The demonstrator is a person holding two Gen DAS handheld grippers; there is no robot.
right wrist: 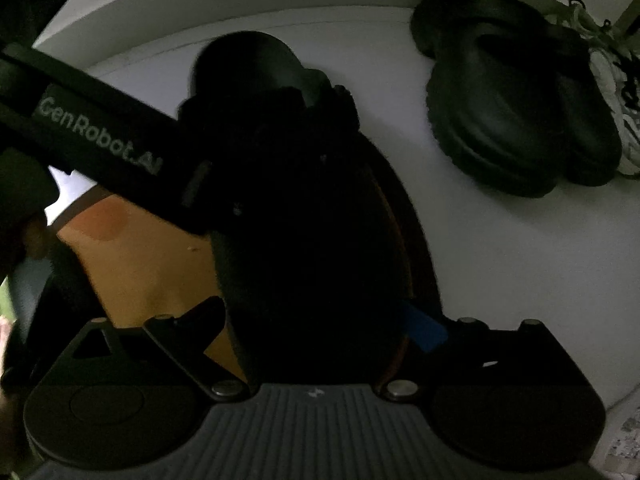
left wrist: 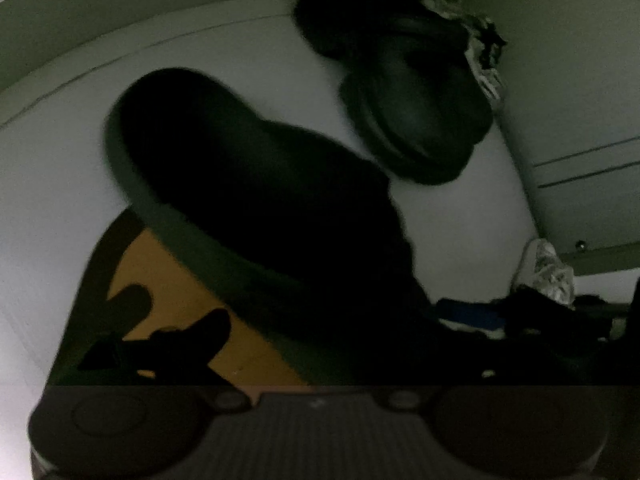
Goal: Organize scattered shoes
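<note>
The scene is dark. In the left wrist view a black clog fills the middle, and my left gripper seems shut on its near end; the fingers are lost in shadow. A second pair of black clogs lies further back. In the right wrist view my right gripper holds a dark shoe between its fingers. The other gripper's arm, marked GenRobot.AI, crosses from the left and reaches a black clog behind. A pair of black clogs lies at the right.
The shoes lie on a white shelf board with a white wall behind. An orange-brown surface shows below. A pale laced sneaker sits at the far right beside the clogs. Another white sneaker and dark items lie at the lower right.
</note>
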